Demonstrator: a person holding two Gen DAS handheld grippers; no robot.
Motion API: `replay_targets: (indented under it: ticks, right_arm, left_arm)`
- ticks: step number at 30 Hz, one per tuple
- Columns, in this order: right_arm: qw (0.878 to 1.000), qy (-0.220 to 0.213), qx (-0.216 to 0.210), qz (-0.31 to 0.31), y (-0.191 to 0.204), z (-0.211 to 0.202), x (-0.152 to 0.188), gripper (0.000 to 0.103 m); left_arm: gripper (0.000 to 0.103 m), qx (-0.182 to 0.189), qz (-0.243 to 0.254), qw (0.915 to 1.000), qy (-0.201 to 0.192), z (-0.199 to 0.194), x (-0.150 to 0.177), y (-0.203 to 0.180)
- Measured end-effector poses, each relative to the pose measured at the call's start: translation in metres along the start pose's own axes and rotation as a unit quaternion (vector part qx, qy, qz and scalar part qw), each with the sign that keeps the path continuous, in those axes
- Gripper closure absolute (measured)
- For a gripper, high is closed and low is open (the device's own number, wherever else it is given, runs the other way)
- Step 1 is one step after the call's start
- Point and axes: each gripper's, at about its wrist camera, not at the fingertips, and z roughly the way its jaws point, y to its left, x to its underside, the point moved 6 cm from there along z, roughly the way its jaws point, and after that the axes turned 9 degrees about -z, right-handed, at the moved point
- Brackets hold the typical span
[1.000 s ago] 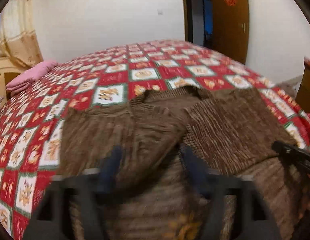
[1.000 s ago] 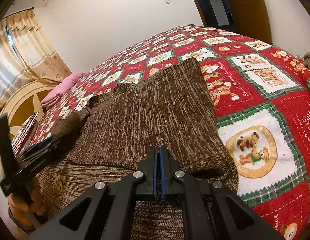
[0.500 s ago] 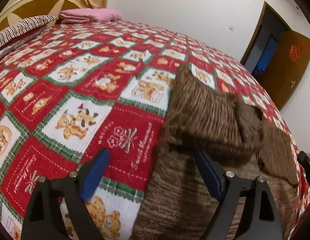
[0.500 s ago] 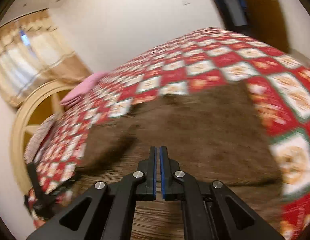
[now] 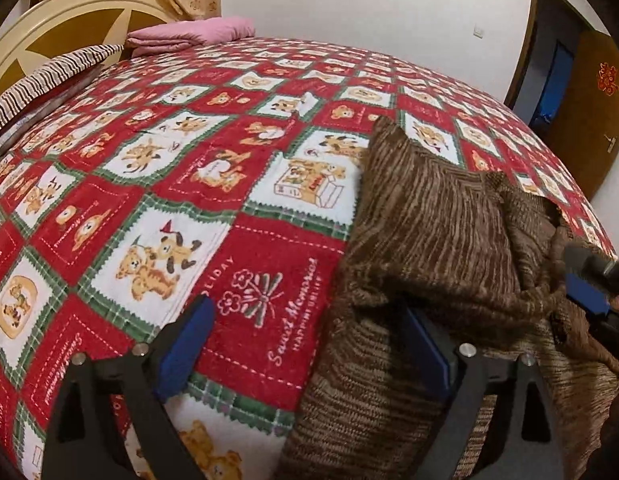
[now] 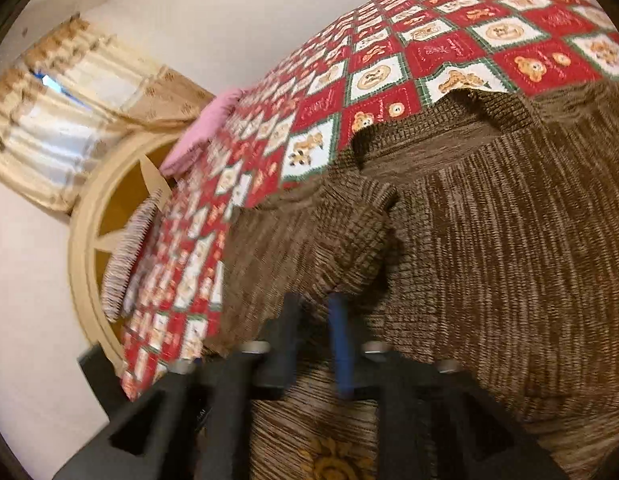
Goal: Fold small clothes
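Observation:
A brown knit sweater [image 5: 441, 232] lies on the red teddy-bear bedspread [image 5: 189, 184], its sleeves folded in over the body. My left gripper [image 5: 305, 340] is open wide and empty; its right finger rests at the sweater's left edge. My right gripper [image 6: 315, 320] is partly open over the folded left sleeve [image 6: 349, 248], with the cloth just past its fingertips. It shows at the right edge of the left wrist view [image 5: 589, 288]. The sweater [image 6: 509, 240] fills the right wrist view, which is blurred.
A pink folded blanket [image 5: 189, 34] and a striped pillow [image 5: 49, 76] lie by the cream headboard [image 5: 69, 12]. Curtains [image 6: 69, 112] hang behind it. A brown door [image 5: 589, 92] stands at the far right.
My left gripper let go of the sleeve, opened wide and swung left of the sweater. My right gripper opened from shut and swung left over the folded sleeve.

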Motion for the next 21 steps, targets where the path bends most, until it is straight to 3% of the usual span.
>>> replay_targets:
  ticks: [1,2,4,6,7,8,9,10,13,18,21]
  right_arm:
    - [1.000,-0.011,-0.007,0.008,0.000,-0.004,-0.002,0.037]
    - [0.999,-0.029,-0.015,0.015,0.001,-0.009,-0.004,0.032]
    - [0.998,-0.046,-0.023,0.018,0.003,-0.014,-0.011,0.029]
    - [1.000,-0.024,0.002,0.005,0.006,-0.006,-0.017,0.029]
    - [1.000,-0.012,0.023,-0.005,0.006,-0.001,-0.019,0.033]
    - [0.998,0.004,0.055,-0.019,0.005,0.006,-0.020,0.044]
    - [0.997,0.015,0.069,-0.026,0.004,0.011,-0.019,0.085]
    - [0.995,0.027,0.086,-0.030,0.001,0.016,-0.017,0.098]
    - [0.994,0.031,0.091,-0.049,-0.001,0.017,-0.010,0.098]
    - [0.986,-0.039,0.114,-0.116,0.015,-0.036,0.001,0.098]
    - [0.983,-0.037,0.144,-0.111,0.002,-0.048,0.019,0.098]
  left_arm:
    - [0.007,0.002,0.002,1.0000,0.000,0.000,0.000,0.000]
    - [0.005,0.004,0.003,1.0000,0.001,0.001,0.000,-0.001]
    - [0.002,0.007,0.005,1.0000,0.004,0.001,0.001,-0.002]
    - [0.001,0.004,0.009,0.9999,0.004,0.002,0.001,-0.003]
    - [0.000,0.005,0.009,0.9999,0.004,0.002,0.001,-0.003]
    - [0.000,0.007,0.008,0.9999,0.004,0.002,0.002,-0.003]
    - [0.000,0.010,0.007,0.9999,0.004,0.001,0.002,-0.003]
    - [0.000,0.014,0.005,0.9999,0.004,0.001,0.002,-0.002]
    - [0.000,0.020,0.002,0.9998,0.004,0.001,0.002,-0.002]
    - [0.000,0.020,0.003,0.9998,0.004,0.001,0.002,-0.002]
    - [0.000,0.020,0.003,0.9998,0.004,0.001,0.002,-0.002]
